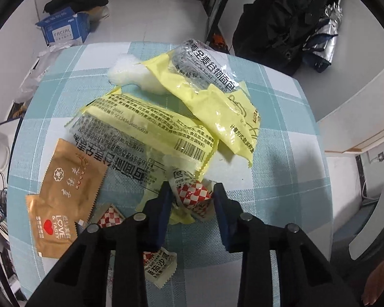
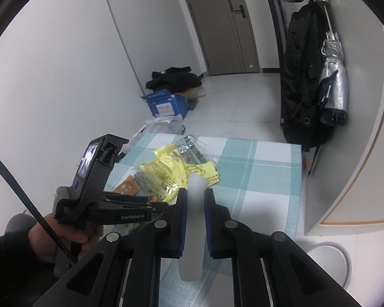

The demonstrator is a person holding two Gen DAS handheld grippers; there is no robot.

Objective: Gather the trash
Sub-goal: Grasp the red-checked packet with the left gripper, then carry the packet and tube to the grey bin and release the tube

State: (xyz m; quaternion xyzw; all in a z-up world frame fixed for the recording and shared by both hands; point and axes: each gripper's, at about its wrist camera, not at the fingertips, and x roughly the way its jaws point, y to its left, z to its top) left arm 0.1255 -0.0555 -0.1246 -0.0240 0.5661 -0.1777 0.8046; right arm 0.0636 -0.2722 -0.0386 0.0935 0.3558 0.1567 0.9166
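Two hand-held grippers work over a desk (image 1: 281,138) covered in a teal-and-white checked cloth.

Left hand-held gripper (image 1: 192,197): fingers spread, with a crumpled red-and-white checked sachet (image 1: 192,195) lying between them. Whether the pads touch the sachet cannot be told. In the right wrist view this gripper (image 2: 161,206) comes in from the left, held in the left hand (image 2: 64,235), low over the near end of the trash pile.

Right hand-held gripper (image 2: 194,220): fingers pressed against a blurred, upright, translucent white tube (image 2: 195,220), pinching it at mid-length. It is held above the near part of the desk.

Trash on the desk:
- Two yellow wrappers. One wrapper (image 1: 146,133) lies flat near the desk centre, barcode side up. The other wrapper (image 1: 212,89) lies beyond it and overlaps its far corner.
- A white foam piece (image 1: 133,73) sits at the far end, partly under the second wrapper.
- A brown packet (image 1: 64,194) lies on the left of the pile, just beside the first wrapper.
- A second checked sachet (image 1: 110,217) lies near the brown packet, and a third sachet (image 1: 161,268) shows under the left gripper body.

Surroundings: a blue box (image 2: 166,105) and dark clothes (image 2: 174,78) lie on the floor beyond the desk. A black bag (image 2: 302,76) and a silver umbrella (image 2: 332,81) hang on the right. A white bin (image 2: 330,266) stands on the floor beside the desk's near right corner.
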